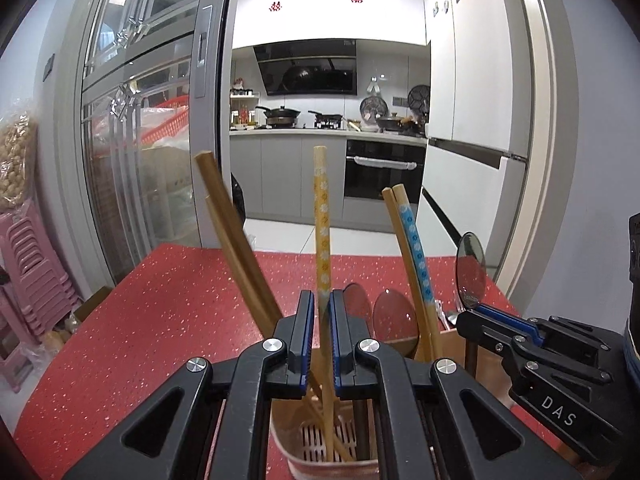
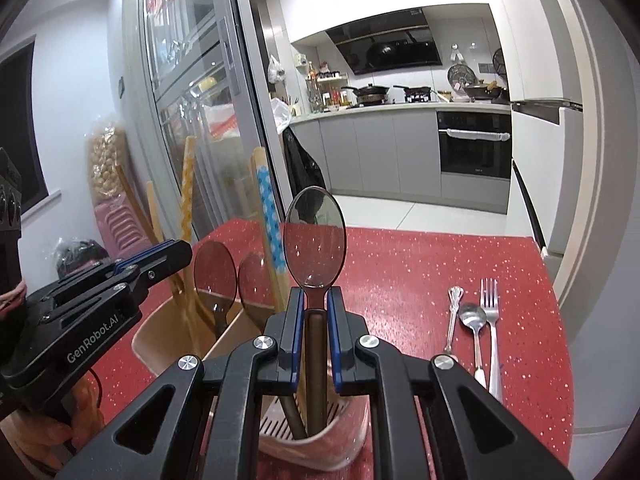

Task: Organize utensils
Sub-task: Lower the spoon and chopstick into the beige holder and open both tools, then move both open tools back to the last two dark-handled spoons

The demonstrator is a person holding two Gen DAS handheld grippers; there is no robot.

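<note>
My left gripper (image 1: pixel 321 296) is shut on a yellow-patterned chopstick (image 1: pixel 322 216). The chopstick stands upright with its lower end inside the pink utensil holder (image 1: pixel 286 440). Plain brown chopsticks (image 1: pixel 236 240), a blue-patterned chopstick (image 1: pixel 416 256) and brown spoons (image 1: pixel 394 316) lean in the same holder. My right gripper (image 2: pixel 315 294) is shut on the handle of a translucent brown spoon (image 2: pixel 315 236), bowl up, whose handle reaches down into the holder (image 2: pixel 354 432). The two grippers are side by side over the holder: the right gripper (image 1: pixel 466 316) shows at the right edge, the left gripper (image 2: pixel 184 250) at the left.
The holder stands on a red speckled table (image 2: pixel 420 264). On it, to the right, lie a metal fork (image 2: pixel 491 312), a metal spoon (image 2: pixel 472 320) and a small whisk (image 2: pixel 454 308). A glass sliding door (image 1: pixel 152 140) and stacked pink stools (image 1: pixel 36 280) are beyond the left edge.
</note>
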